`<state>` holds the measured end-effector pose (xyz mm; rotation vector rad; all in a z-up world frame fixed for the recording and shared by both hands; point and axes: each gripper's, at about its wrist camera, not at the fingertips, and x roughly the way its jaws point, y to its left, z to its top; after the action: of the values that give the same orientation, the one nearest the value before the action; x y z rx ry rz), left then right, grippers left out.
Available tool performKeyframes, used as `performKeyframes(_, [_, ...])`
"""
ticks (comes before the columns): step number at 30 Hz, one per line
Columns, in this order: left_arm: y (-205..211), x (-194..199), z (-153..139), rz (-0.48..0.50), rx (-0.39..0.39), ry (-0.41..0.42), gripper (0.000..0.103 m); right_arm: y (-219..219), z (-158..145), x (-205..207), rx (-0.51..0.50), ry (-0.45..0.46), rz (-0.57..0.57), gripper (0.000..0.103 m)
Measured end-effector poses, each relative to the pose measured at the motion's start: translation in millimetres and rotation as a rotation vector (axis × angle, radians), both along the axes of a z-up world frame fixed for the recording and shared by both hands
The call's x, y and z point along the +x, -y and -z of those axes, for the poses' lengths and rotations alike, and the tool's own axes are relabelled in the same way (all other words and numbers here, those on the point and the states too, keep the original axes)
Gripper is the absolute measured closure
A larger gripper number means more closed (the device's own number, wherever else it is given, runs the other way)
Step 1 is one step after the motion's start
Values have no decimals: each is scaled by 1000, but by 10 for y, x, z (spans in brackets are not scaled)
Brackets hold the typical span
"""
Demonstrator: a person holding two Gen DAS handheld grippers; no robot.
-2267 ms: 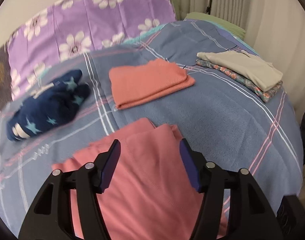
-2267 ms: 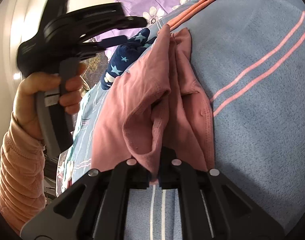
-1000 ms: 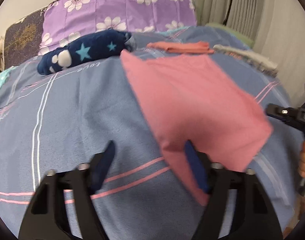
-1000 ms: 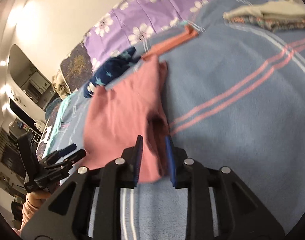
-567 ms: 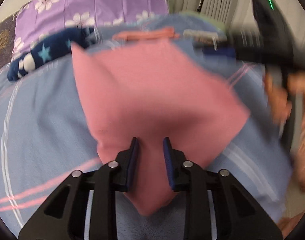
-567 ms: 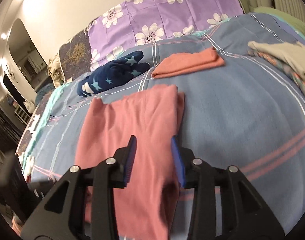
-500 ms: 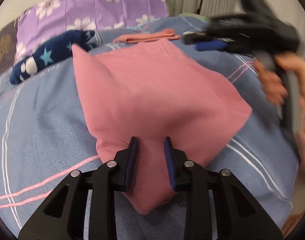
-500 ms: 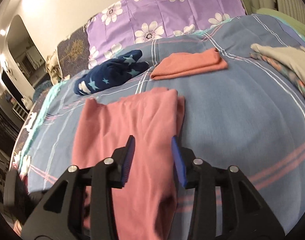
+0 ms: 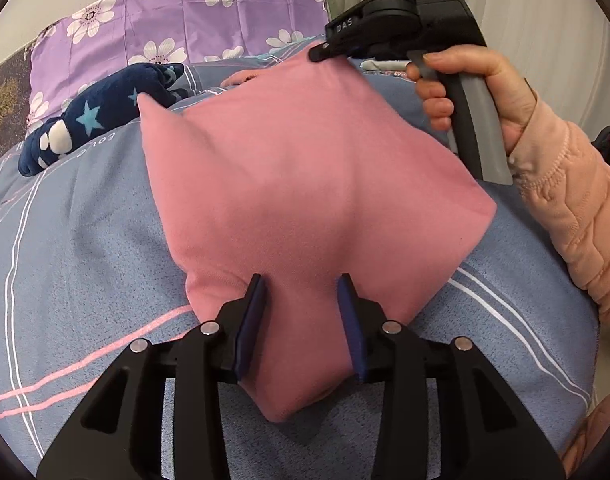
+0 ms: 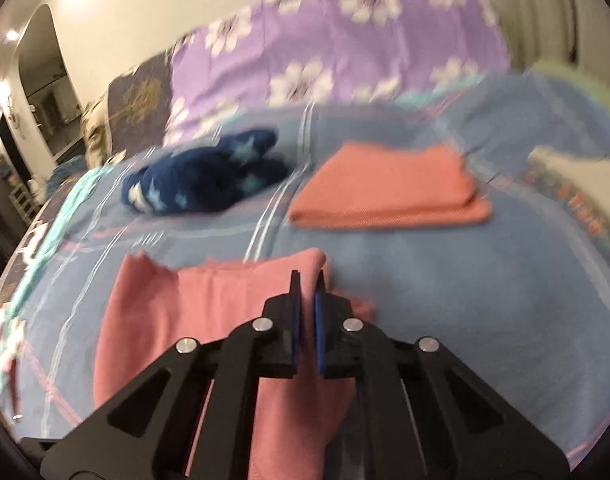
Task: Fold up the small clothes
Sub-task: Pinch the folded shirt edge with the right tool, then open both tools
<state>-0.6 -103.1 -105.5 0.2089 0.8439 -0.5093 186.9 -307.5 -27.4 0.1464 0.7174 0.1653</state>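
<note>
Left wrist view: the left tool [image 9: 303, 312] straddles the pink garment's [image 9: 305, 184] near corner on the bed [image 9: 85, 248], jaws opening — the right tool [image 10: 308, 304], pinched shut, clamps its far corner, toward the bed's head end.

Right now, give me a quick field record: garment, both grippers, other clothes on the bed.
garment: pink cloth lying on the blue bedspread
left gripper: jaws opening, astride the cloth's near corner
right gripper: shut, at the cloth's far edge; a pinch cannot be told
other clothes: navy star garment, folded orange cloth
</note>
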Motion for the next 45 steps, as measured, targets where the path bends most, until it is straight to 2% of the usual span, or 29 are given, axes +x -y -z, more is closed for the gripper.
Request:
performKeyframes(3, [19,-13,1,-7,13,8,61,43,370,239,7,-142,-37,96])
performKeyframes(4, [19,-16,1,-8,15,10,61,88,430,246,40,-147,-39,96])
performKeyframes(5, [20,-19,1,-10,18,14,61,138,421,218,75,-131,-38,94])
performKeyframes(8, [13,-30,-3,-17,20,21,60,243,218,86,124,-82,-1,76])
performKeyframes(10, [10,-40,-13,-21,18,23,60,213,5,-95,144,-31,-36,76])
performKeyframes(12, [-14,-39,-48,-26,9,24,60,111,-155,-326,165,6,-121,76])
performKeyframes(14, [-73,-33,-135,-40,-26,25,60,-22,-181,-543,164,17,-214,76])
performKeyframes(16, [-168,6,-273,-56,-80,35,64,-136,-67,-647,138,-11,-268,71])
performKeyframes(17, [-215,56,-367,-60,-107,42,66,-218,70,-662,91,-38,-273,66])
performKeyframes(20, [-241,306,-611,-78,-105,108,69,-321,418,-601,28,-109,-218,64])
performKeyframes(22, [-225,544,-677,-84,-111,124,71,-372,470,-608,27,-88,-227,57])
performKeyframes(24, [-222,846,-646,-104,-123,102,71,-426,455,-619,25,-87,-265,37])
performKeyframes(25, [-233,958,-619,-116,-121,92,71,-461,477,-629,10,-85,-279,34])
performKeyframes(27, [-270,1274,-442,-157,-90,47,71,-527,475,-636,-31,-79,-278,32])
performKeyframes(29, [-374,1535,-151,-220,-6,12,69,-562,479,-639,-61,-73,-275,32])
performKeyframes(30, [-445,1577,-24,-238,-9,-6,57,-568,473,-627,-66,-73,-274,32])
performKeyframes(31, [-612,1602,31,-266,-101,-33,51,-561,464,-655,-67,-72,-274,32])
performKeyframes(33, [-802,1626,14,-294,-200,-84,51,-536,473,-665,-63,-71,-275,32])
performKeyframes(34, [-823,1613,10,-298,-201,-85,51,-521,478,-674,-61,-72,-276,32])
performKeyframes(39, [-666,1374,-153,-293,-100,-13,52,-515,483,-666,-52,-72,-278,31])
performKeyframes(43, [-571,1041,-293,-225,-146,-8,51,-519,486,-691,-52,-72,-279,30])
performKeyframes(45, [-478,863,-273,-182,-118,-3,49,-520,486,-692,-53,-72,-278,30])
